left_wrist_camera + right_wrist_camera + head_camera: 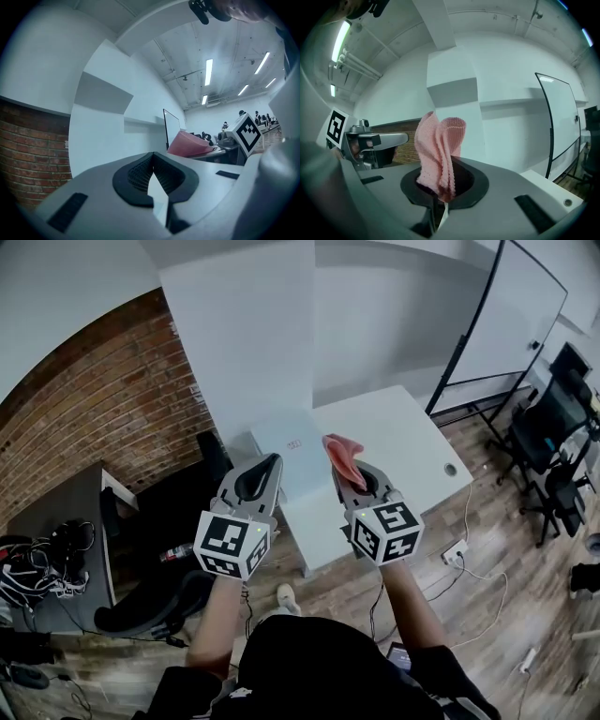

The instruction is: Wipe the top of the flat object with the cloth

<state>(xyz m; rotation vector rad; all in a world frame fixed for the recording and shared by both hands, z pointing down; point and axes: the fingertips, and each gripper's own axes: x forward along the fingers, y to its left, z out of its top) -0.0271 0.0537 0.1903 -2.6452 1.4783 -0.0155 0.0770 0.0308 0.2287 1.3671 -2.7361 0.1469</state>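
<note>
A person stands at the near edge of a white table (403,432), holding a gripper in each hand, side by side and pointing level toward the table; the left gripper (153,161) has its jaws pressed together with nothing between them; the right gripper (440,197) has its jaws clamped on the lower end of a pink cloth (438,150), which stands up bunched and folded above the pads, in the air; from the head view the cloth shows just past the right gripper's tips, beside the right edge of a pale flat object (289,454) that lies on the table's left end; a brick wall (103,409) rises at the left, and a whiteboard (511,320) stands at the right.
</note>
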